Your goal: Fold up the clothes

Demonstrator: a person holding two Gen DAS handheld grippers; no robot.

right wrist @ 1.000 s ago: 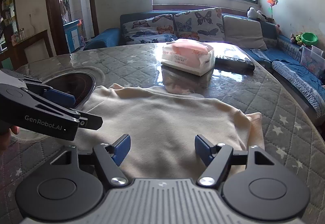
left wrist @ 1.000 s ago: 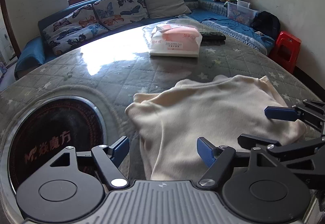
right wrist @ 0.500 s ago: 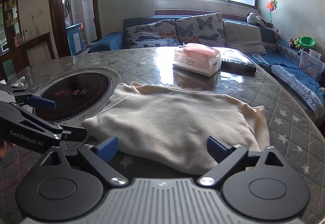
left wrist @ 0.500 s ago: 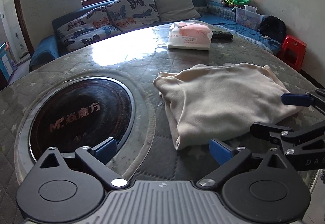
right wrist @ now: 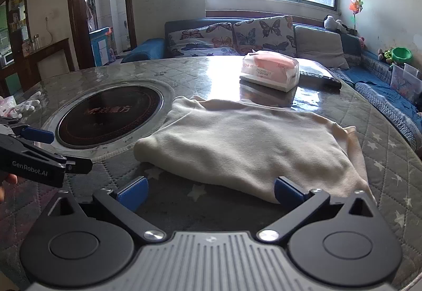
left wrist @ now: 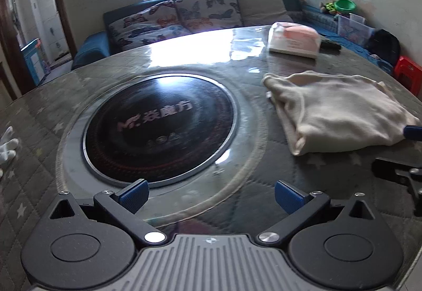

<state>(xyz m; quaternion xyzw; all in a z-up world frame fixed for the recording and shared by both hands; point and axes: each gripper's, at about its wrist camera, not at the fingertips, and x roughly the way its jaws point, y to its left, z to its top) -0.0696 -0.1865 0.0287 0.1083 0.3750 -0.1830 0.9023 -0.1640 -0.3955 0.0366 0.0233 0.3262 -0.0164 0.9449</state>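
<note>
A cream garment [left wrist: 337,117] [right wrist: 250,143] lies folded into a rough rectangle on the round table, right of the black hob. My left gripper [left wrist: 211,194] hovers open over the hob's near rim, left of the garment, with nothing between its fingers; in the right wrist view it [right wrist: 39,148] sits at the left edge. My right gripper [right wrist: 211,192] is at the garment's near edge, its jaws opening and gripping nothing. The cloth edge lies just beyond its right fingertip [right wrist: 287,192]. In the left wrist view the right gripper [left wrist: 403,153] shows at the far right.
The table [right wrist: 382,159] has a quilted, star-patterned cover under glass and an inset black hob [left wrist: 158,127] [right wrist: 110,114]. A tissue pack [right wrist: 271,70] and a dark remote [right wrist: 319,78] lie behind the garment. A white glove-like cloth [right wrist: 26,103] lies far left. A sofa runs behind.
Both grippers have opened wide and drawn back off the garment. The left one has swung leftward to the hob, and the garment now lies free on the table.
</note>
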